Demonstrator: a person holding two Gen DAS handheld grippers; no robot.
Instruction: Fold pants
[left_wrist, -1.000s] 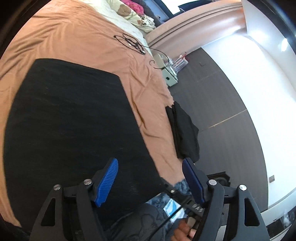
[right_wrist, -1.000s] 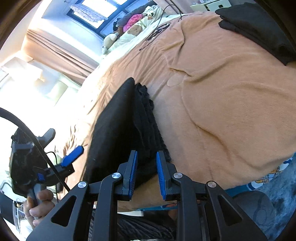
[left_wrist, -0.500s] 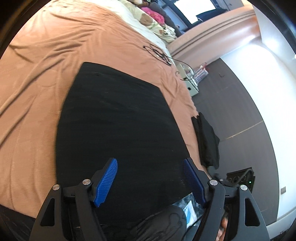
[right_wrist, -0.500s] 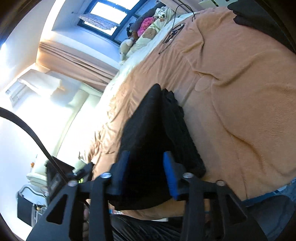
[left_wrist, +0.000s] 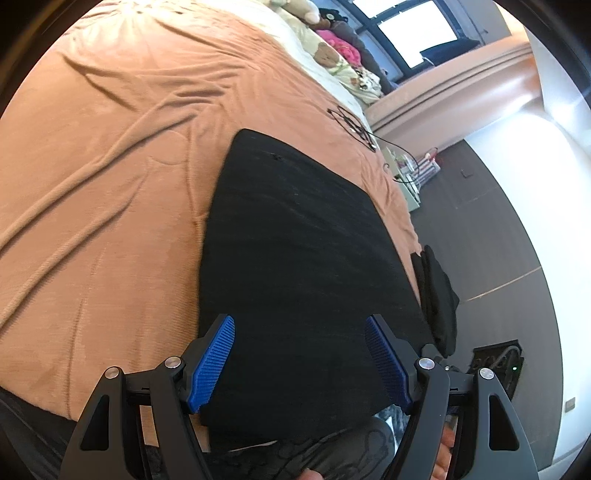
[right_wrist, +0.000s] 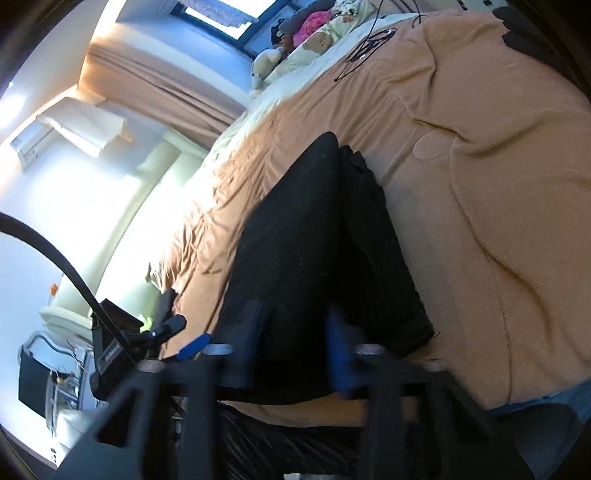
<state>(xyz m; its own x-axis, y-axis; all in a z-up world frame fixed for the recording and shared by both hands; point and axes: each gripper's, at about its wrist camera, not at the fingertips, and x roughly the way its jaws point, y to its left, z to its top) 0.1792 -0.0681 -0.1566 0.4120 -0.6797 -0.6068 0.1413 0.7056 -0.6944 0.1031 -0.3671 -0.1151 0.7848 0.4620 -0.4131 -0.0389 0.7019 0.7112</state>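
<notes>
Orange bedspread (left_wrist: 110, 184) holds folded black pants (left_wrist: 295, 258), cable (left_wrist: 351, 123), second dark garment (left_wrist: 437, 291).

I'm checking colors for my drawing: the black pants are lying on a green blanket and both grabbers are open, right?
Not green. The left wrist view shows the black pants on an orange-brown blanket. The left gripper and right gripper are open.

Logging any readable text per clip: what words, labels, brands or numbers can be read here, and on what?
No text reads clearly in either view.
Black device at the left of the right wrist view: a pale line of lettering on its side, too small and blurred to read.
Black pants, brown blanket: no print visible.
</notes>
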